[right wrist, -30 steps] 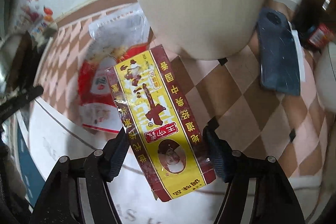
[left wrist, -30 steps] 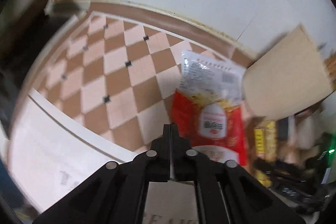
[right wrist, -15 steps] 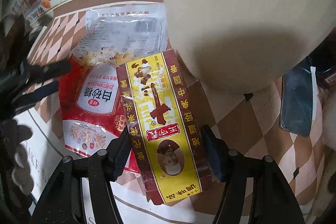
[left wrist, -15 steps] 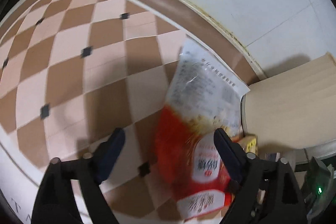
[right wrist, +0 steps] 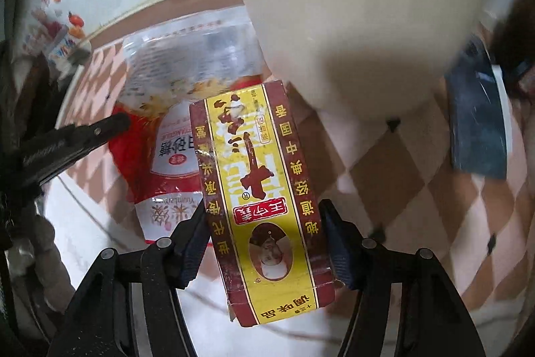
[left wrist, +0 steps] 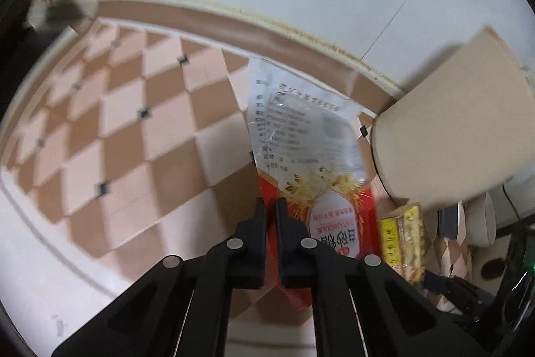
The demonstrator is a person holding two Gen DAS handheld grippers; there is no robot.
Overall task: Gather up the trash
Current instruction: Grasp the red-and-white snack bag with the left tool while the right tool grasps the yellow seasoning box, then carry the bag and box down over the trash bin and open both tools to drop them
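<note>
So we're mid-pickup: the left gripper (left wrist: 271, 206) is pinched on the edge of the red sugar bag (left wrist: 311, 163), which sits right beside the beige bin (left wrist: 451, 129). The right gripper (right wrist: 264, 216) clamps the yellow seasoning box (right wrist: 257, 189) just in front of that bin. Next up, probably lift both and drop them in.

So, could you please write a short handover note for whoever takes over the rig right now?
Left gripper: shut, pinching the red and white sugar bag's left edge; bag looks partly raised off the checkered floor.
Right gripper: shut on the yellow and maroon seasoning box, held up.
Beige bin stands right behind both.
Done: both items gripped.
Left: drop both into the bin.
</note>
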